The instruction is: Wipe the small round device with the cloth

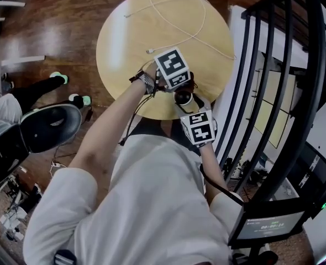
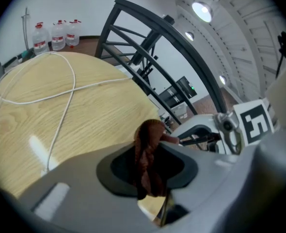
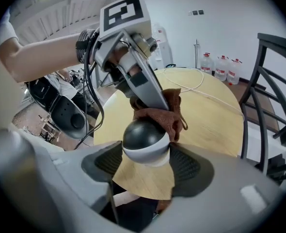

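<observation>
The right hand-held gripper [image 3: 145, 163] holds the small round device [image 3: 145, 141] in wide jaws, pads on its white lower half, just above the bench's [image 3: 211, 115] near edge. The left hand-held gripper [image 2: 150, 171] is clamped on the bunched brown cloth [image 2: 149, 144], which touches the dark dome. The wipe probably wants light circling pressure, lest the ball squirm out. The dome points up towards the cloth. Being near-spherical, the device has no real long axis.

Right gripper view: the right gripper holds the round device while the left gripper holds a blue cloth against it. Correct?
The cloth is reddish brown, not blue; the right gripper view shows it. The right gripper does hold the round device, and the left gripper holds the cloth against it.
</observation>
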A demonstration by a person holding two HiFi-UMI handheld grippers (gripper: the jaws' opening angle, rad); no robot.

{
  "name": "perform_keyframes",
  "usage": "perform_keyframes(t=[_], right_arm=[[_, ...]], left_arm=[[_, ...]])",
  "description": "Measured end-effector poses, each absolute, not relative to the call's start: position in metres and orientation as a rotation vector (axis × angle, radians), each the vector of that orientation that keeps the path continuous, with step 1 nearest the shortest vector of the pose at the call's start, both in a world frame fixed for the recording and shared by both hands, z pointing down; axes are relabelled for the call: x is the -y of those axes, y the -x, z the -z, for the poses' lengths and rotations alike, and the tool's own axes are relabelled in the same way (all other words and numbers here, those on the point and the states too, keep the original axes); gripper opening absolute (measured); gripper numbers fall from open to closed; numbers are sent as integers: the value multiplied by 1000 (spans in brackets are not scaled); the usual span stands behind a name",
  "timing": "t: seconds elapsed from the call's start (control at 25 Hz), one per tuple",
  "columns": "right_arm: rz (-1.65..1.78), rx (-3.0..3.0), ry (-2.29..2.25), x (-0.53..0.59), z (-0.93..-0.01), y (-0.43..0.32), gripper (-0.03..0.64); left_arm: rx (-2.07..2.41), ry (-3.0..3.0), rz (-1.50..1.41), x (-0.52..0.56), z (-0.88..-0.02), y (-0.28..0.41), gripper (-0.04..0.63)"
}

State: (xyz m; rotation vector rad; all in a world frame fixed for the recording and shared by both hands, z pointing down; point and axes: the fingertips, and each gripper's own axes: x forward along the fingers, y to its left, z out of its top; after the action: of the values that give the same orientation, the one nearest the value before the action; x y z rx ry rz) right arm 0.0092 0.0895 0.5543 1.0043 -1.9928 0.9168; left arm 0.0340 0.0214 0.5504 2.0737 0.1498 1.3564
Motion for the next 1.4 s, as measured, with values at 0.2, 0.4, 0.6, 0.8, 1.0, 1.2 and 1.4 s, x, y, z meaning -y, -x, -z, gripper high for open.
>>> perform_keyframes(t=[0.2, 0.4, 0.6, 0.8, 1.0, 1.2, 1.4], right_arm=[[-931, 1976, -1029, -91, -553, -6, 307], [-1026, 1967, -1159, -90, -546, -5, 307], [-1166, 1994, -1261, -89, -540, -6, 307], [-1273, 1974, -1303, -83, -543, -10, 307], [-1259, 1985, -1256, -81, -549, -13, 305], [-1185, 2026, -1084, -81, -556, -17, 304], [-1099, 2102, -844, -80, -559, -19, 305]], left_arm=[[-110, -2017, -1373, -20, -574, -29, 107], [-63, -1983, -1387, -21, -594, -22, 106], [-54, -1971, -1361, -22, -599, -19, 106], [-95, -2024, -1391, -20, -604, -25, 107], [49, -1985, -1052, -4, -585, -5, 107], [165, -1941, -816, -18, -561, 40, 107], [228, -1886, -701, -43, -552, 70, 107]])
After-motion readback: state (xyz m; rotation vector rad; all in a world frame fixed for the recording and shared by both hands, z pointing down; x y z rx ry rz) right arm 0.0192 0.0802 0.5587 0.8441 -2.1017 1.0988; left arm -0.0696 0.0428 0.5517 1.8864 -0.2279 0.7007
